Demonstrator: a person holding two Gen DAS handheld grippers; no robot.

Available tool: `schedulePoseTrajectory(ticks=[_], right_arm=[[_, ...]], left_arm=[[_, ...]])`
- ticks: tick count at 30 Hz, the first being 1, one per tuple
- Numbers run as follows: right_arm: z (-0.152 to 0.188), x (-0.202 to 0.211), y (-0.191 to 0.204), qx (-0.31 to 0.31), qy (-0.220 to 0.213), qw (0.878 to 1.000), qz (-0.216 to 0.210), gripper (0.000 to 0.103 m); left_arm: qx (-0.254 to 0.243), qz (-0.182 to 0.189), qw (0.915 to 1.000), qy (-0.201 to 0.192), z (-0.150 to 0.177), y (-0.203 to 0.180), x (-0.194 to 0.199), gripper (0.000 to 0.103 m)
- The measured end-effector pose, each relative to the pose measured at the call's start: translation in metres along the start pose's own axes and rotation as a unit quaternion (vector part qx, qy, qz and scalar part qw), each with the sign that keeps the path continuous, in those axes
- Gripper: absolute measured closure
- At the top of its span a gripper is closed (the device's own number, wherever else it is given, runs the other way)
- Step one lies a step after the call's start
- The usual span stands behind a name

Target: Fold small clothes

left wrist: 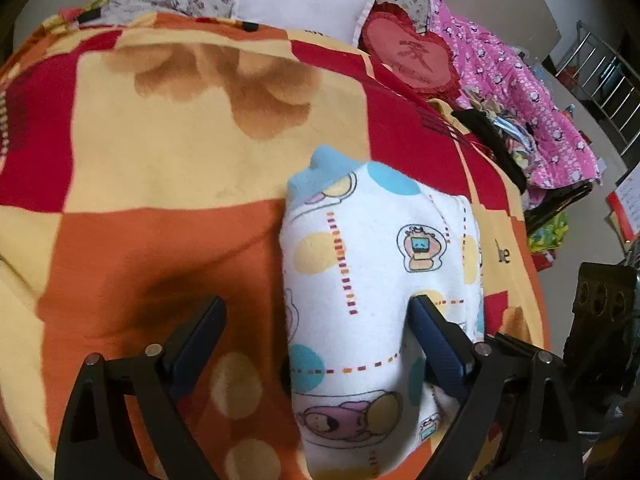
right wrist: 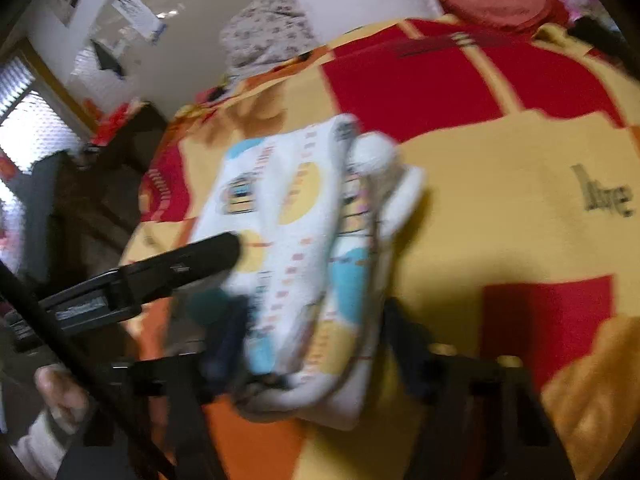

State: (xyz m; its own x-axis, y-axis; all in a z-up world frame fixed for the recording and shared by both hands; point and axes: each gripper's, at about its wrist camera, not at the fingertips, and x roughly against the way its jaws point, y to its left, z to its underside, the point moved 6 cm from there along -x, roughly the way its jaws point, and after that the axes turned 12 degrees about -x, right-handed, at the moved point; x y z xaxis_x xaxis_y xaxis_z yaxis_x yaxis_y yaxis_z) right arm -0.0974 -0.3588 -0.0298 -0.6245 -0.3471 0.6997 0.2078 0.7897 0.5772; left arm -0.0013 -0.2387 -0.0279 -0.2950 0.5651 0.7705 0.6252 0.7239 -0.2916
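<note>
A small white garment [left wrist: 380,260] with cartoon prints, coloured dots and a blue cuff lies folded on the red, orange and yellow blanket [left wrist: 160,160]. My left gripper [left wrist: 316,320] stands open over the garment's left half, its right fingertip [left wrist: 424,316] resting on the cloth. In the blurred right wrist view the garment [right wrist: 304,220] is a thick bundle, and its near end sits between the fingers of my right gripper [right wrist: 316,332]. Blur hides whether the pads press it. One left-gripper finger [right wrist: 208,256] touches the bundle's left side.
At the head of the bed lie a white pillow [left wrist: 300,0], a red heart cushion [left wrist: 412,52] and a pink quilt [left wrist: 520,92]. A pile of clothes [left wrist: 500,136] sits near the bed's right edge. A hand [right wrist: 60,396] shows at lower left.
</note>
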Motion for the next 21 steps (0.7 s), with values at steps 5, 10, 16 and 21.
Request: schedulePoseTrajectory(ticks=[5, 10, 16, 21], right_arm=[[0.000, 0.016, 0.018, 0.012, -0.029, 0.999, -0.009, 0.063], [-0.002, 0.026, 0.052, 0.035, -0.039, 0.998, -0.035, 0.064], [-0.005, 0.013, 0.090, 0.051, -0.043, 0.995, -0.070, 0.064], [0.001, -0.020, 0.100, 0.052, -0.017, 0.996, -0.076, 0.064]], left_arm=[[-0.031, 0.006, 0.9995, -0.008, -0.004, -0.016, 0.017, 0.056], [-0.043, -0.013, 0.9986, -0.027, -0.014, -0.012, 0.054, 0.060], [-0.053, -0.067, 0.9954, -0.044, -0.019, 0.010, 0.090, 0.060], [-0.046, -0.102, 0.9933, -0.026, -0.006, 0.038, 0.088, 0.060]])
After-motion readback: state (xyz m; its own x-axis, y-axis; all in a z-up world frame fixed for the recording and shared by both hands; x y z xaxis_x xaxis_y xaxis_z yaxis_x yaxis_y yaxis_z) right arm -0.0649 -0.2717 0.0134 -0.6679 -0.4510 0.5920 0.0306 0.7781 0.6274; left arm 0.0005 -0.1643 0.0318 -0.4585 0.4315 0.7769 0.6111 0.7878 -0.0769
